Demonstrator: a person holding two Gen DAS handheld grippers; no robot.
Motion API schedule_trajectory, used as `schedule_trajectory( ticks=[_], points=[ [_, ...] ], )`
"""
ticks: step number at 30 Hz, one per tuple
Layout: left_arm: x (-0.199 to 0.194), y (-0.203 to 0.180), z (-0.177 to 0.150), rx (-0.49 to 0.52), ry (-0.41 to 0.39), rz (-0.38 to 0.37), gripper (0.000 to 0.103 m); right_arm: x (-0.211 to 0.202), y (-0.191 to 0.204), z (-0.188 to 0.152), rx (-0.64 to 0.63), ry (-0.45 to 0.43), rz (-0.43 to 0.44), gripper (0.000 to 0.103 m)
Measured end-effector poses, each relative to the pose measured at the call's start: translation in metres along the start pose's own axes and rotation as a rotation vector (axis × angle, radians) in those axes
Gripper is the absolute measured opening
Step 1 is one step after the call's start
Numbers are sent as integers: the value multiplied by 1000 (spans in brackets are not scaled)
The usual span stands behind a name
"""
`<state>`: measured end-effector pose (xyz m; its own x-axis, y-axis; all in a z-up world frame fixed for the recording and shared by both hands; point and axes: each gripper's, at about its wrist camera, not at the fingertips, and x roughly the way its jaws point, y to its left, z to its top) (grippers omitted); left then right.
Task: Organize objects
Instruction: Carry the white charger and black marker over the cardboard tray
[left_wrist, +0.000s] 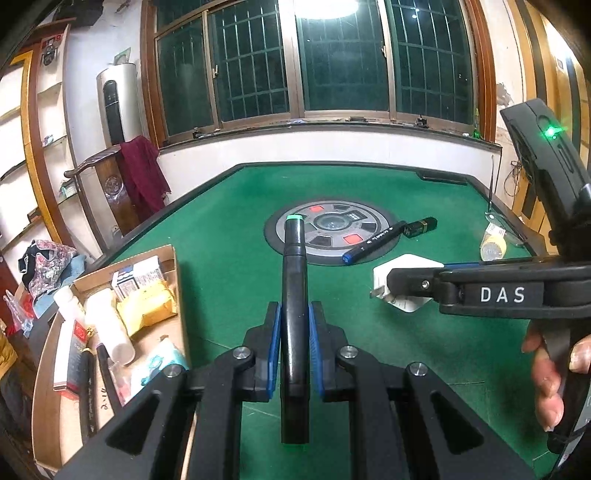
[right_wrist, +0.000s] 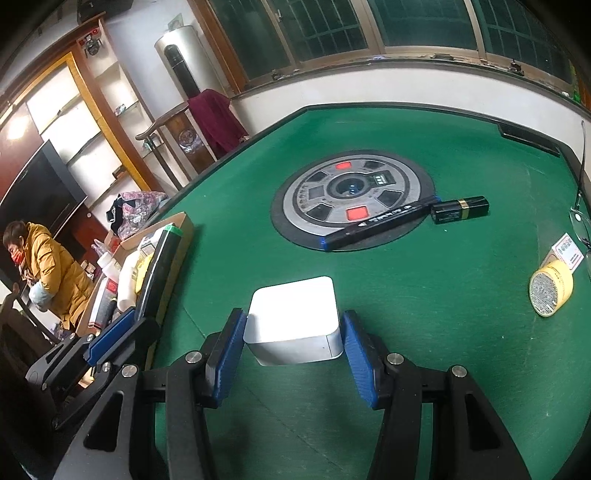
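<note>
My left gripper (left_wrist: 294, 312) is shut on a black marker (left_wrist: 293, 280) with a green end, which points forward over the green table (left_wrist: 229, 236). In the right wrist view this marker (right_wrist: 160, 266) hangs over the cardboard box (right_wrist: 186, 221) at the table's left edge. A white charger plug (right_wrist: 295, 317) sits between the blue pads of my right gripper (right_wrist: 295, 332), which is shut on it. The left wrist view shows the charger (left_wrist: 384, 271) from the side, prongs pointing left, in the right gripper (left_wrist: 400, 280).
The box (left_wrist: 168, 254) holds bottles, packets and small cartons. On the felt lie a blue-ended black marker (right_wrist: 380, 221) across the round centre panel (right_wrist: 314, 192), a black lipstick (right_wrist: 460, 208), a yellow tape roll (right_wrist: 550, 291) and glasses (right_wrist: 580, 218). A person in a yellow coat (right_wrist: 48, 266) stands far left.
</note>
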<state>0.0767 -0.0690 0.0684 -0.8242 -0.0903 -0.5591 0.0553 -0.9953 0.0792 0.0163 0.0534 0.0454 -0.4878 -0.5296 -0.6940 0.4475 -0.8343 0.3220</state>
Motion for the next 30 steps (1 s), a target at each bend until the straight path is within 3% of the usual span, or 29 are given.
schedule_trajectory(
  ticks=[15, 22, 30],
  points=[
    [-35, 75, -5, -156, -39, 52, 15, 12, 89, 1, -109, 6, 104, 58],
    [-44, 123, -19, -244, -32, 99, 15, 19, 135, -2, -169, -5, 153, 58],
    [-46, 162, -41, -315, -6, 143, 15, 36, 172, -14, -219, 39, 199, 58]
  ],
)
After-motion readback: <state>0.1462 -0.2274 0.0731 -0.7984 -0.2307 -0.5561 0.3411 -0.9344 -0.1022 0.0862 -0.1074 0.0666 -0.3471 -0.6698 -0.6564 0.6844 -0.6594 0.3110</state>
